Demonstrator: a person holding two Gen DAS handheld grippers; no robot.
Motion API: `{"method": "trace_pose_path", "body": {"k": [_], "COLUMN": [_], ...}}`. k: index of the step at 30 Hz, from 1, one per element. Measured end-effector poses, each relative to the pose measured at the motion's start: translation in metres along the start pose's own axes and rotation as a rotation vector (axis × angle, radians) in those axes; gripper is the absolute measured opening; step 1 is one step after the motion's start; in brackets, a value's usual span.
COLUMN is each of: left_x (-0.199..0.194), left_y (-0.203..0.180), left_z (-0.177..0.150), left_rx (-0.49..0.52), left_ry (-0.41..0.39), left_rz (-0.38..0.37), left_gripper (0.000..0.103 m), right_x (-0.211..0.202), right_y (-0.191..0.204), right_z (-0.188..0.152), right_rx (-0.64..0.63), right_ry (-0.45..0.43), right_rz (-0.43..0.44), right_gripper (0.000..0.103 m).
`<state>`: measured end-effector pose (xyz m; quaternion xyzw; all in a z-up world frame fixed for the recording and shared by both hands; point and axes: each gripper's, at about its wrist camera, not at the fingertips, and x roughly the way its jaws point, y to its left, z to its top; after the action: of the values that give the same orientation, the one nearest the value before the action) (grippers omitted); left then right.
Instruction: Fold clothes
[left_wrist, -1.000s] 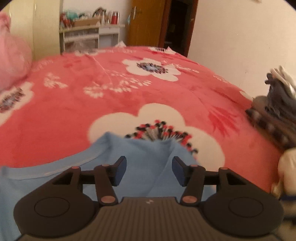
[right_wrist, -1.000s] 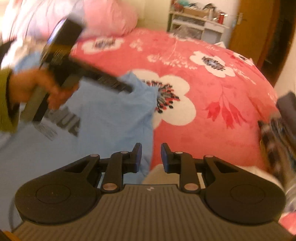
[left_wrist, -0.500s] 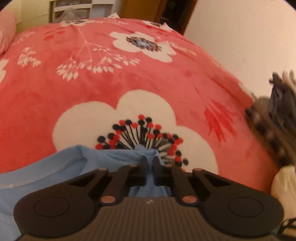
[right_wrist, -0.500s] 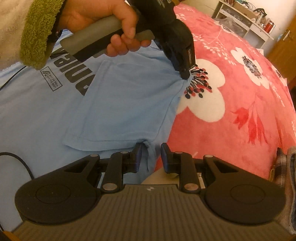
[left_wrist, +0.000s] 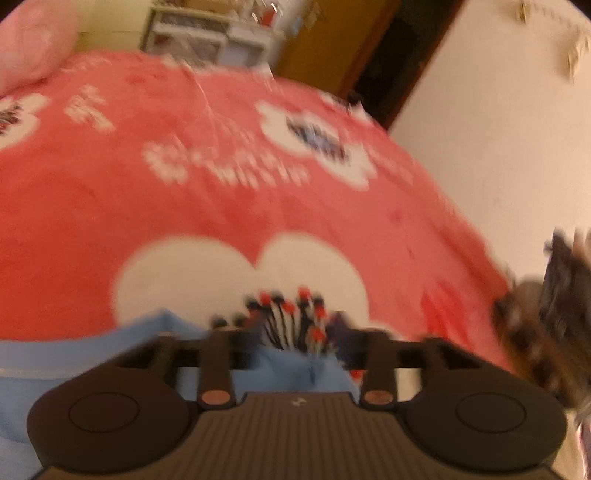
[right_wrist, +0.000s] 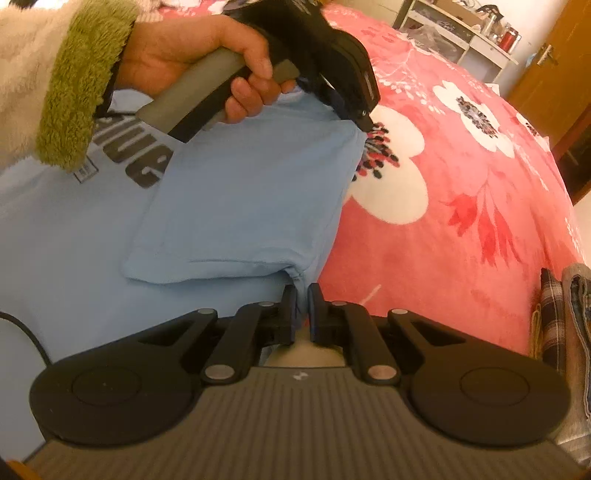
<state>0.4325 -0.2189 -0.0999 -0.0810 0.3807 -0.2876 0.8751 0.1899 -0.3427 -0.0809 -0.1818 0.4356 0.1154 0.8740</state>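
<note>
A light blue T-shirt (right_wrist: 236, 206) with dark lettering lies on the red flowered bedspread (right_wrist: 461, 206), its sleeve folded over the body. My right gripper (right_wrist: 302, 306) is shut on the shirt's near edge at the sleeve hem. My left gripper (right_wrist: 364, 120) hovers at the shirt's far corner. In the blurred left wrist view its jaws stand wide apart (left_wrist: 291, 339) above the blue cloth (left_wrist: 295, 369), holding nothing.
A pile of plaid and denim clothes (right_wrist: 561, 317) lies at the bed's right edge; it also shows in the left wrist view (left_wrist: 546, 325). A pink pillow (left_wrist: 29, 48), a white shelf unit (right_wrist: 461, 33) and a wooden door (right_wrist: 554, 62) stand beyond the bed.
My left gripper closed on the shirt's far corner, then opened and let it go. My right gripper came down to the near edge and shut on it.
</note>
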Motion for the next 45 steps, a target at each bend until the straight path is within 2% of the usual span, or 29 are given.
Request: {"method": "trace_pose_path", "body": {"k": [3, 6, 10, 14, 17, 20, 23, 25, 27, 29, 30, 34, 42, 44, 45], "left_x": [-0.034, -0.079, -0.179, -0.311, -0.392, -0.433, -0.427, -0.408, -0.385, -0.365, -0.358, -0.335, -0.341, -0.341, -0.342], "left_y": [0.014, 0.037, 0.083, 0.135, 0.157, 0.171, 0.191, 0.202, 0.214, 0.219, 0.218, 0.206, 0.214, 0.221, 0.224], "left_z": [0.009, 0.012, 0.006, 0.01, 0.014, 0.003, -0.032, -0.062, -0.095, -0.122, -0.132, -0.15, -0.163, -0.163, -0.164], "left_rx": [-0.014, -0.056, -0.114, -0.206, -0.203, -0.176, -0.186, -0.196, -0.219, -0.244, -0.217, -0.09, -0.153, -0.161, -0.166], "left_ry": [-0.044, -0.051, -0.085, -0.197, -0.256, -0.247, -0.186, -0.15, -0.124, -0.141, -0.166, -0.239, -0.361, -0.383, -0.398], "left_rz": [0.007, 0.042, 0.092, 0.235, 0.371, 0.498, 0.514, 0.532, 0.517, 0.506, 0.517, 0.641, 0.598, 0.591, 0.583], "left_gripper": [0.052, 0.052, 0.053, 0.054, 0.058, 0.061, 0.061, 0.059, 0.056, 0.053, 0.053, 0.052, 0.036, 0.016, 0.012], "right_x": [-0.023, -0.045, -0.063, -0.08, -0.088, -0.088, -0.084, -0.077, -0.068, -0.055, -0.049, -0.022, 0.039, 0.052, 0.058], "right_y": [-0.01, -0.014, -0.015, -0.011, 0.001, 0.022, 0.043, 0.055, 0.067, 0.082, 0.09, 0.126, 0.168, 0.178, 0.183], "right_z": [0.001, 0.0, -0.006, -0.007, 0.004, 0.028, 0.055, 0.078, 0.103, 0.13, 0.142, 0.191, 0.259, 0.273, 0.28], "right_rx": [0.073, 0.123, 0.238, 0.362, 0.411, 0.414, 0.435, 0.458, 0.488, 0.514, 0.519, 0.489, 0.469, 0.456, 0.448], "right_ry": [-0.055, -0.122, -0.196, -0.291, -0.349, -0.388, -0.419, -0.417, -0.409, -0.384, -0.372, -0.323, -0.238, -0.217, -0.207], "right_rz": [0.023, 0.039, 0.147, 0.298, 0.41, 0.506, 0.601, 0.672, 0.747, 0.815, 0.834, 0.821, 0.771, 0.761, 0.757], "right_gripper": [0.006, 0.007, 0.007, 0.007, 0.008, 0.009, 0.009, 0.009, 0.009, 0.009, 0.009, 0.009, 0.009, 0.009, 0.009]}}
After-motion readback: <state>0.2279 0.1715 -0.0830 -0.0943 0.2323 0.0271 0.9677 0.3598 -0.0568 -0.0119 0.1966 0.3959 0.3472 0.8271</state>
